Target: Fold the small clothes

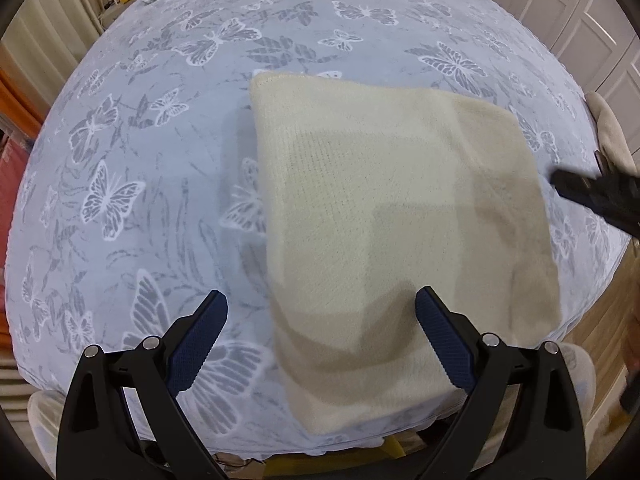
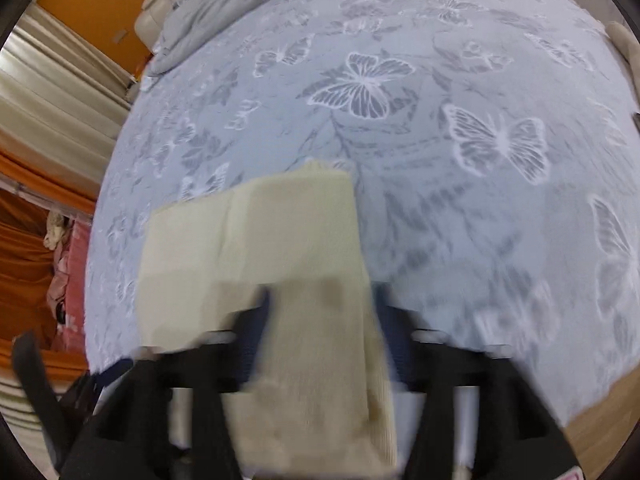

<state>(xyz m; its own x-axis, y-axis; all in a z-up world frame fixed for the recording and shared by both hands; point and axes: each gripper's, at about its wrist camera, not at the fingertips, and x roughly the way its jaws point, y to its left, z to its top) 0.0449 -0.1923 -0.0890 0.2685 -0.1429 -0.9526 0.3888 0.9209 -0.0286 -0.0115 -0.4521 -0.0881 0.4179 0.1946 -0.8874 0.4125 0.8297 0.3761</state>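
Note:
A cream knitted garment (image 1: 392, 216) lies folded into a rough rectangle on the blue butterfly-print bed (image 1: 140, 160), near its front edge. My left gripper (image 1: 322, 308) is open above the garment's near left corner, holding nothing. In the right wrist view the same garment (image 2: 280, 248) runs between the fingers of my right gripper (image 2: 324, 308), which looks shut on its near edge; this view is blurred by motion. The right gripper's black body shows at the right edge of the left wrist view (image 1: 596, 196).
A grey crumpled duvet (image 2: 224, 4) lies at the head of the bed. White cupboard doors (image 1: 580, 20) stand to the right, orange curtains (image 2: 28, 240) to the left. A cream cushion (image 1: 612, 128) sits at the bed's right edge. Wooden floor (image 1: 600, 320) shows below.

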